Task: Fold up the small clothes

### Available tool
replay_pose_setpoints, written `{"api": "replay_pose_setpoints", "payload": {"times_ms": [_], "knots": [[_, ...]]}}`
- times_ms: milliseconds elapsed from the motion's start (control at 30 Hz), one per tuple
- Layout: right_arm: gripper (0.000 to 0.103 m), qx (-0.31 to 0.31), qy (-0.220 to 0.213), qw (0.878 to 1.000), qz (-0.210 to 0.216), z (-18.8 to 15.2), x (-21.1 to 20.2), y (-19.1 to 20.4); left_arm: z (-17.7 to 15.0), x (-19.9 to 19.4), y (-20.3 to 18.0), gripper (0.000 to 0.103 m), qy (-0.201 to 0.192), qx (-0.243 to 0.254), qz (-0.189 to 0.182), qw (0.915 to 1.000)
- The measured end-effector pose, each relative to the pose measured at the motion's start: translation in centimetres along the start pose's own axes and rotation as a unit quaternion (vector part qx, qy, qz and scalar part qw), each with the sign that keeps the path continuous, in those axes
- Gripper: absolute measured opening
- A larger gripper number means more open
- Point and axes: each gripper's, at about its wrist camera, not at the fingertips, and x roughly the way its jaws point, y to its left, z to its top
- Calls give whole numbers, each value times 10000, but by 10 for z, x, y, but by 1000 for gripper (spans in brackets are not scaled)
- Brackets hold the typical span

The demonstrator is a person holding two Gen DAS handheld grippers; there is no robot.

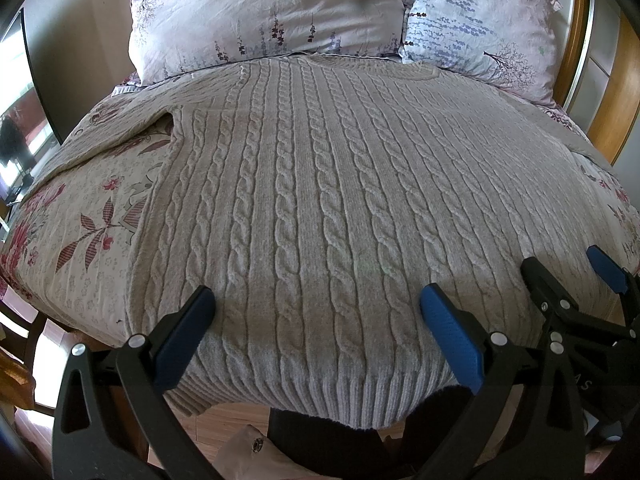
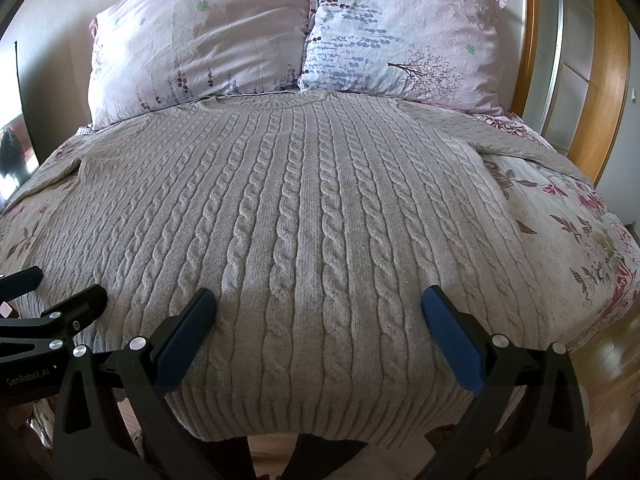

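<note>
A grey cable-knit sweater [image 1: 312, 200] lies flat on the bed, collar toward the pillows, ribbed hem hanging over the near edge; it also shows in the right wrist view [image 2: 304, 220]. Its sleeves spread out to the left [image 1: 120, 132] and right [image 2: 520, 140]. My left gripper [image 1: 316, 300] is open, hovering just above the hem's left half, holding nothing. My right gripper [image 2: 318, 300] is open above the hem's right half, empty. The right gripper also shows in the left wrist view [image 1: 568, 272], and the left gripper in the right wrist view [image 2: 60, 284].
Two floral pillows [image 1: 272, 12] [image 2: 400, 36] lean at the head of the bed. A floral bedsheet [image 1: 80, 240] covers the mattress. A wooden headboard [image 2: 608, 80] stands at right. Wooden floor [image 2: 608, 380] lies beyond the near edge.
</note>
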Motion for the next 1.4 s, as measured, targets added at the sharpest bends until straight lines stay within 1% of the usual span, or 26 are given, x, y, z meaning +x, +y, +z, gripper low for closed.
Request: {"api": "replay_pose_setpoints", "payload": {"times_ms": [1067, 1233, 1400], "knots": [[102, -4, 0, 10000, 6, 1, 0, 0, 0, 0, 0, 101, -6, 0, -3, 10000], [102, -37, -1, 10000, 45, -8, 2, 7, 0, 0, 0, 101, -6, 3, -2, 10000], [102, -70, 23, 9999, 80, -4, 5, 4, 0, 0, 0, 101, 8, 30, -6, 10000]]}}
